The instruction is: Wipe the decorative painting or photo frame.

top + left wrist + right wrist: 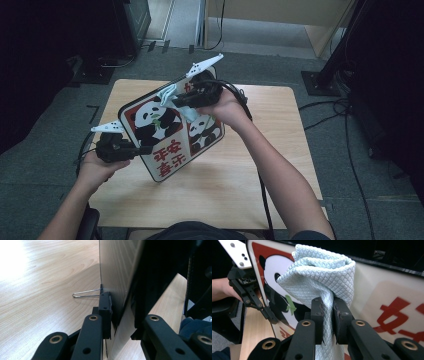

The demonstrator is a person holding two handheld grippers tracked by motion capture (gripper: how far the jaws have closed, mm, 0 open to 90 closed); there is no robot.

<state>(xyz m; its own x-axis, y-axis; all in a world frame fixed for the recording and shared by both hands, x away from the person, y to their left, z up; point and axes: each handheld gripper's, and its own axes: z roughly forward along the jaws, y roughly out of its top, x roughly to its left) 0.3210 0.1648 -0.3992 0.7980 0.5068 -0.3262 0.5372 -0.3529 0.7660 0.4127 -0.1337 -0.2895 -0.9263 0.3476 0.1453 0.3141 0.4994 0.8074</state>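
A flat board (pixel 167 160) printed with pandas and red characters is held tilted above the wooden table (pixel 270 170). My left gripper (pixel 143 149) is shut on the board's left edge. In the left gripper view its jaws clamp the thin board (pixel 117 265) seen edge-on, with a wire loop (pixel 86 293) sticking out from one face. My right gripper (pixel 176 101) is shut on a bunched pale blue cloth (pixel 167 93) that rests against the board's picture side. In the right gripper view the cloth (pixel 322 277) bulges above the gripper (pixel 333 315) in front of the board (pixel 387 297), and the left gripper (pixel 270 316) bites the far edge.
Grey carpet surrounds the small table. Cables (pixel 350 150) run over the floor at the right beside a black stand base (pixel 320 80). Dark furniture (pixel 115 30) stands at the back left. My right gripper's cable (pixel 262 195) drops off the table's front edge.
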